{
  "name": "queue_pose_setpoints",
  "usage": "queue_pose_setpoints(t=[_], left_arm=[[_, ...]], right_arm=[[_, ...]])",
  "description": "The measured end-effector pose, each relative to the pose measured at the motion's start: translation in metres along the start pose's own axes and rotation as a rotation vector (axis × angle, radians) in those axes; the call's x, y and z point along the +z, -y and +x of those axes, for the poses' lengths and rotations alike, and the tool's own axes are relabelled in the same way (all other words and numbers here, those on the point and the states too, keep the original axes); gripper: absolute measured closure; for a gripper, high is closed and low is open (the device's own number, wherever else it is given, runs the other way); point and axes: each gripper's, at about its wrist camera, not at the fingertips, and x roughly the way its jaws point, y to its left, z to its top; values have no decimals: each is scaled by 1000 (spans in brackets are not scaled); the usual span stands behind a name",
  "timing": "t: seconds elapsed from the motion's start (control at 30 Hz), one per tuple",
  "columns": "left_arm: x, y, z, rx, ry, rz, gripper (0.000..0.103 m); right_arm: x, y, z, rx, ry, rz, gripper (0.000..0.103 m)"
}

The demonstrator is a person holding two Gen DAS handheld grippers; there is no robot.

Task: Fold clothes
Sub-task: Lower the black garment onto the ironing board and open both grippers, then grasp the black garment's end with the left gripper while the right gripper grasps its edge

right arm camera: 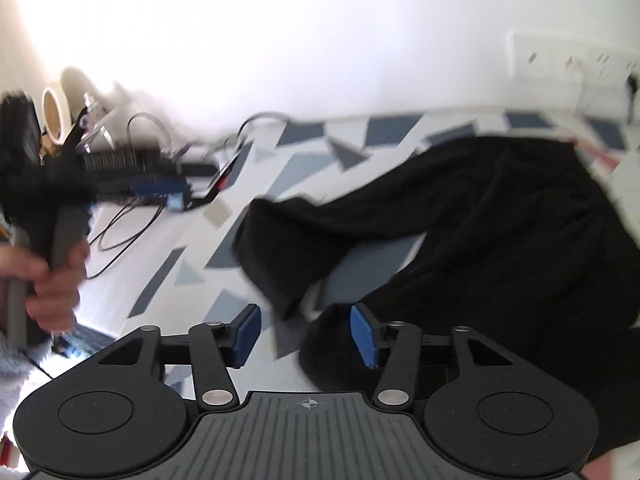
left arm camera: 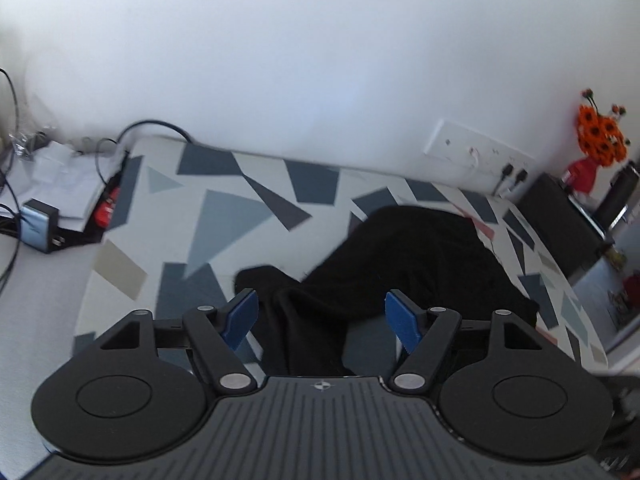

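Observation:
A black garment (left arm camera: pixel 404 264) lies crumpled on a table with a white cover printed with blue and grey triangles (left arm camera: pixel 224 216). My left gripper (left arm camera: pixel 322 318) is open above the garment's near edge, its blue pads either side of a fold of cloth. In the right wrist view the same black garment (right arm camera: pixel 488 220) spreads across the right half. My right gripper (right arm camera: pixel 306 334) is open, just above the garment's lower left edge. The left gripper (right arm camera: pixel 158 186) shows blurred at the left, held by a hand.
Cables, a charger (left arm camera: pixel 38 226) and a red item (left arm camera: pixel 107 206) lie at the table's left end. A wall socket strip (left arm camera: pixel 478 152), orange flowers (left arm camera: pixel 600 136) and a black box (left arm camera: pixel 560 224) are at the right. A tape roll (right arm camera: pixel 54 114) sits by the wall.

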Motion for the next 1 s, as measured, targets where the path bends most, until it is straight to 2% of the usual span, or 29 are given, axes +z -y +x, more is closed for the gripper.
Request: queue_pose_setpoints(t=[0.1, 0.23, 0.37, 0.43, 0.53, 0.6, 0.83, 0.9, 0.93, 1.0], left_arm=[[-15, 9, 19, -4, -54, -2, 31], [-36, 17, 34, 28, -112, -20, 31], [-50, 22, 39, 112, -135, -60, 30], [-56, 25, 43, 170, -146, -102, 30], [-61, 34, 54, 262, -169, -175, 27], [-64, 41, 63, 315, -184, -221, 26], [-67, 77, 89, 395, -232, -240, 19], [-66, 84, 95, 413, -235, -243, 18], [-65, 86, 98, 418, -240, -248, 18], [-64, 92, 106, 416, -257, -258, 18]], right_arm=[[4, 31, -19, -92, 38, 23, 54], [14, 103, -23, -258, 52, 112, 54], [23, 173, -10, -451, 61, 10, 54], [30, 206, 6, -478, 42, -12, 54], [39, 247, 35, -424, 21, -12, 53], [43, 261, 53, -416, 11, -66, 53], [49, 290, 98, -375, -3, -152, 59], [46, 294, 96, -358, -1, -189, 64], [45, 297, 93, -357, -3, -192, 70], [44, 310, 87, -357, -1, -177, 71]])
